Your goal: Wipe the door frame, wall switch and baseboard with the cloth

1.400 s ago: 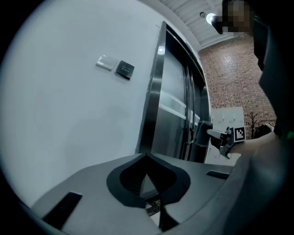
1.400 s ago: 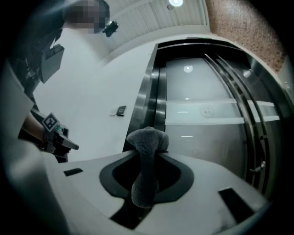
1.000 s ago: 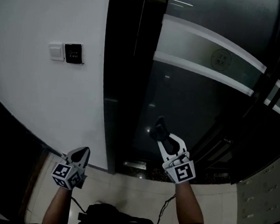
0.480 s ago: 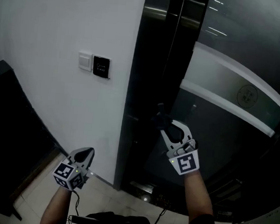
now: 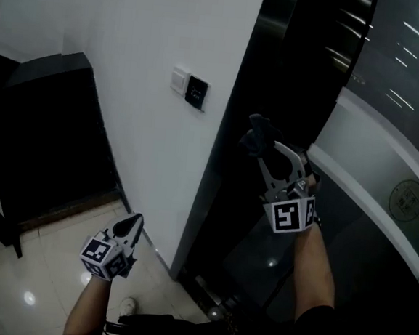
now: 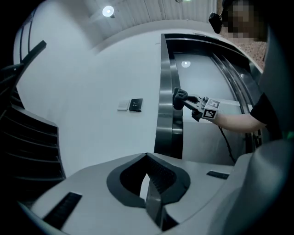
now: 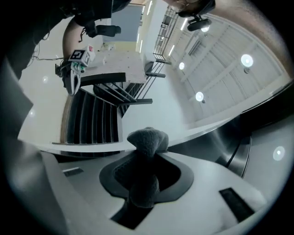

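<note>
White wall [image 5: 131, 61] left, dark door frame [image 5: 244, 151] beside it, glass door [image 5: 385, 164] right with round emblem [image 5: 403, 198], text too small to read. Right gripper [image 5: 267, 148] raised at the frame, jaws clamped on dark cloth [image 5: 256, 129]. Left gripper [image 5: 128, 225] low by the wall, jaws together, empty. Wall switch [image 5: 179, 80] beside dark panel [image 5: 196, 91], no legible label.

Dim, bluish pictures; ceiling lights [image 7: 246, 60] glare, the floor [image 5: 30, 297] reflects them, fisheye edges darken.
</note>
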